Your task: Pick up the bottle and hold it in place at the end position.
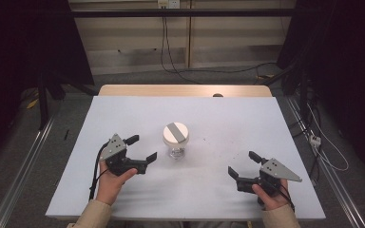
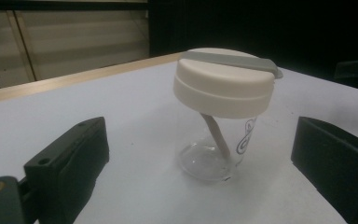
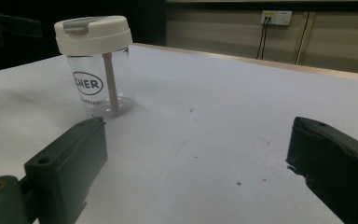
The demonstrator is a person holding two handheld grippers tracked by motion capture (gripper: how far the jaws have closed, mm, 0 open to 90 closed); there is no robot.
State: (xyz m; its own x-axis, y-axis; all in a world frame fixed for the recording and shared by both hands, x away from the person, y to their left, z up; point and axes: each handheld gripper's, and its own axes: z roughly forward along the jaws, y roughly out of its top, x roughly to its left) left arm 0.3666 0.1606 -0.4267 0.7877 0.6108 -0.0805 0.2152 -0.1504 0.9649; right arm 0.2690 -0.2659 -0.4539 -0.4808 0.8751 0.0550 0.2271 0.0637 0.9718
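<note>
1. A clear cup [image 1: 176,138] is seen standing upright near the middle of the white table [image 1: 228,114], slightly left of centre; it is closed by a cream lid [image 1: 176,133] crossed by a grey strip [image 1: 175,129]; a pale straw [image 2: 216,136] is seen leaning inside the clear body in the left gripper view.
2. The left gripper [image 1: 143,148] is held in a hand [image 1: 114,178] at the near left of the table, just left of the cup; its jaws are spread wide and nothing is held between them; in the left gripper view [image 2: 205,163] the cup is framed between the two jaws, a little farther off and untouched by either.
3. The right gripper [image 1: 241,164] is held in a hand [image 1: 271,195] at the near right, well apart from the cup; its jaws are likewise spread wide and are empty; in the right gripper view [image 3: 200,154] the cup [image 3: 99,65] is seen at the far left, beyond the left jaw, with dark lettering on its clear wall.
4. Small dark specks [image 3: 238,183] are seen on the table surface between the right gripper's jaws.
5. A wooden edge [image 1: 185,90] is seen along the far side of the table; cables [image 1: 171,57] are seen hanging to the floor beyond it.
</note>
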